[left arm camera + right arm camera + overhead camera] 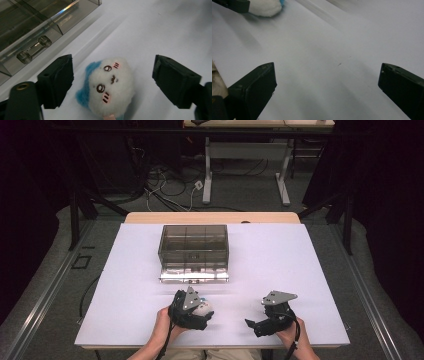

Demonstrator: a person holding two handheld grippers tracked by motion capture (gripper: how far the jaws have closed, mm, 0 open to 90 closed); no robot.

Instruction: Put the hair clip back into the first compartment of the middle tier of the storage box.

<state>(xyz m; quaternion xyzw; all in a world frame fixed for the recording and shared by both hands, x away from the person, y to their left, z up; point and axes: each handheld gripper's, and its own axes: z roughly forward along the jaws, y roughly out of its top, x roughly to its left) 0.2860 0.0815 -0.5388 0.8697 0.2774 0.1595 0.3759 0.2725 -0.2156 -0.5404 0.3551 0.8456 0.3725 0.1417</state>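
Small white plush toy with blue ears and an embroidered face (110,87) lies on the white tabletop (300,270) near the front edge, left of centre, just in front of the smoky transparent plastic drawer box (194,251), which sits toward the back edge at mid-width with its drawer front and metal handle (33,48) facing the person.

Risks from here:
- Toy is off-centre in the left gripper (112,82): near finger (56,81) just beside the blue ear, other finger (175,81) well apart. Closing like this would likely push the toy sideways rather than pinch it.
- Soft, rounded body: a shallow grip on the fluff could let it slip out on lift.
- Drawer front looks shut; the toy can't go in until that handle gets pulled.

Fingers:
- Left: spread wide around the toy, no pad pressing on it yet. Nothing held.
- Right gripper (325,87): fingers spread wide, bare tabletop between them, holding nothing. In the high view it sits near the front edge, right of centre, apart from toy and box.
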